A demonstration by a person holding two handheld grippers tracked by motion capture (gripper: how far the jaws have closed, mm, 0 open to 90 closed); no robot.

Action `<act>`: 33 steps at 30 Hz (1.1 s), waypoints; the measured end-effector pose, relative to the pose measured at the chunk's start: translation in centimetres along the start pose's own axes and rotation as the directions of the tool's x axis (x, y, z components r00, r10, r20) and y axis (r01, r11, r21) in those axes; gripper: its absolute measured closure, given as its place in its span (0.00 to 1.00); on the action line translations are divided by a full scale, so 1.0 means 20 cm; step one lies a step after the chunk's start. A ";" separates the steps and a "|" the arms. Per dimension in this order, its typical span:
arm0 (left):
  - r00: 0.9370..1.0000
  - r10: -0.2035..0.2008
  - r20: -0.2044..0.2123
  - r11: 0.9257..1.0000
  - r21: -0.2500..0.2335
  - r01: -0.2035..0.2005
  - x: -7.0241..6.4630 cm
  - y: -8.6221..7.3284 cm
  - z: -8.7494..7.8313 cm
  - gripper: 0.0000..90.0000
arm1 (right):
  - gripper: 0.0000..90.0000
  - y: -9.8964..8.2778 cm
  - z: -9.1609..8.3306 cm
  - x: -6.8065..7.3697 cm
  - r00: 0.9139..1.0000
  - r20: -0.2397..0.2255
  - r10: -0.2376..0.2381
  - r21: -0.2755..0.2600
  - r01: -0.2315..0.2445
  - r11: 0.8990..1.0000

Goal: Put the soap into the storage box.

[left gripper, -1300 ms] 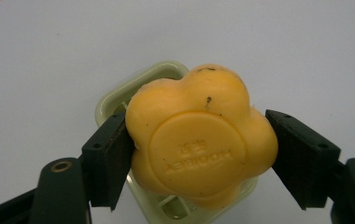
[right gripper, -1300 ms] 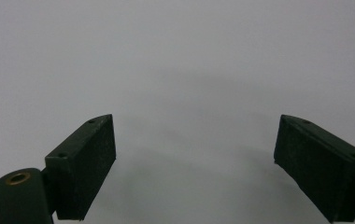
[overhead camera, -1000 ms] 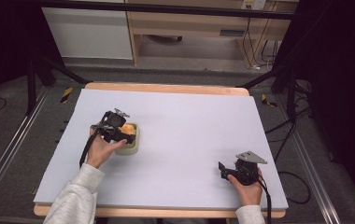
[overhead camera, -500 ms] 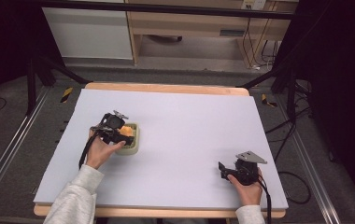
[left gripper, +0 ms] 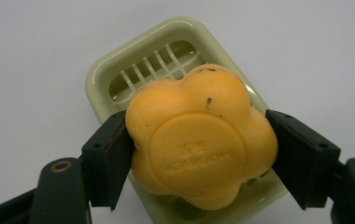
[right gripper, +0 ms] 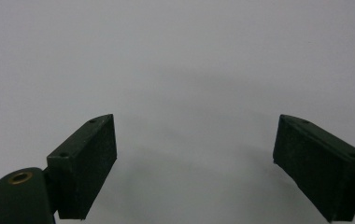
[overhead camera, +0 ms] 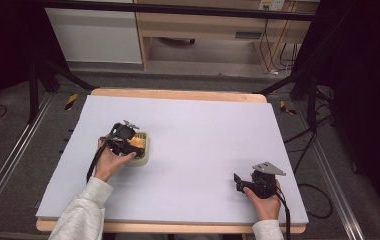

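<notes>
Left claw (left gripper: 199, 154) clamped on orange flower-shaped soap bar (left gripper: 199, 144), black jaws pressing its left and right sides. Round embossed stamp on soap faces camera, lettering upside down; small dark speck near top. Soap sits over pale green slotted plastic soap dish (left gripper: 133, 65), resting on light grey worktop (left gripper: 35, 46). Whether soap touches dish: cannot tell.

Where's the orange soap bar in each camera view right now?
High view: soap left of centre, over the green dish.
Left gripper view: soap centre, between the left claw's jaws.
Right gripper view: just bare table.
Shared landmark: green dish.
</notes>
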State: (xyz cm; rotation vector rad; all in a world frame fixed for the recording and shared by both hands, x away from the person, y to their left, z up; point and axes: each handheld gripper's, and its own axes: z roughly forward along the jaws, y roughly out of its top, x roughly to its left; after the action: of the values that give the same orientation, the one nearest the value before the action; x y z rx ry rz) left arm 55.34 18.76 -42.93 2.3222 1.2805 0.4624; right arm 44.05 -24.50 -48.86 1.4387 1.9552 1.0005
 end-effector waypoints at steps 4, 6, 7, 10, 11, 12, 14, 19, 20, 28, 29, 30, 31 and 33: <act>1.000 -0.004 0.003 1.000 -0.006 0.004 0.00 0.00 0.01 0.30 | 0.15 0.00 0.00 0.00 1.000 0.000 0.001 0.000 -0.001 1.000; 1.000 -0.003 0.001 1.000 -0.007 0.003 0.00 0.00 0.01 0.30 | 0.15 0.00 0.00 0.00 1.000 -0.001 0.000 0.001 0.000 1.000; 1.000 -0.003 0.001 1.000 -0.007 0.003 0.00 0.00 0.01 0.30 | 0.15 0.00 0.00 0.00 1.000 -0.001 0.000 0.001 0.000 1.000; 1.000 -0.008 0.001 1.000 -0.012 0.008 0.00 0.00 0.02 0.29 | 0.15 0.00 0.00 0.00 1.000 0.001 0.000 0.000 0.000 1.000; 1.000 -0.008 0.001 1.000 -0.012 0.008 0.00 0.00 0.02 0.29 | 0.15 0.00 0.00 0.00 1.000 0.001 0.000 0.000 0.000 1.000; 1.000 -0.020 0.002 1.000 -0.023 0.020 0.00 0.00 0.03 0.29 | 0.15 0.00 0.00 0.00 1.000 0.000 -0.001 0.000 0.001 1.000; 1.000 -0.025 0.003 0.999 -0.028 0.026 0.00 -0.01 0.03 0.29 | 0.15 0.00 0.00 0.00 1.000 0.000 -0.001 0.000 0.001 1.000; 0.999 -0.033 -0.005 0.999 -0.028 0.033 0.00 -0.01 0.05 0.29 | 0.15 0.00 0.00 0.00 1.000 -0.001 0.001 0.000 -0.001 1.000; 0.999 -0.034 -0.008 0.999 -0.023 0.034 0.00 -0.01 0.05 0.29 | 0.15 0.00 0.00 0.00 1.000 -0.001 0.000 0.000 0.000 1.000; 0.999 -0.034 -0.013 0.999 -0.035 0.033 0.00 -0.02 0.05 0.29 | 0.15 0.00 0.00 0.00 1.000 0.000 -0.002 0.000 0.002 1.000; 0.999 -0.034 -0.013 0.999 -0.035 0.033 0.00 -0.02 0.05 0.29 | 0.15 0.00 0.00 0.00 1.000 0.000 -0.002 0.000 0.002 1.000; 0.999 -0.034 -0.015 0.999 -0.036 0.033 0.00 -0.02 0.05 0.29 | 0.15 0.00 0.00 0.00 1.000 0.000 -0.002 0.000 0.002 1.000; 0.999 -0.034 -0.017 0.999 -0.036 0.033 0.00 -0.02 0.05 0.29 | 0.15 0.00 0.00 0.00 1.000 0.000 0.001 0.000 -0.001 1.000; 0.999 -0.028 -0.019 0.999 -0.032 0.028 0.00 -0.02 0.05 0.29 | 0.15 0.00 0.00 0.00 1.000 0.000 0.000 0.000 0.000 1.000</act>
State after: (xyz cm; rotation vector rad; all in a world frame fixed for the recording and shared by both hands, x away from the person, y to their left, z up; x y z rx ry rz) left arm 55.50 18.68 -44.02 2.2759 1.3038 0.4937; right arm 44.07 -24.50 -48.86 1.4388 1.9552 1.0012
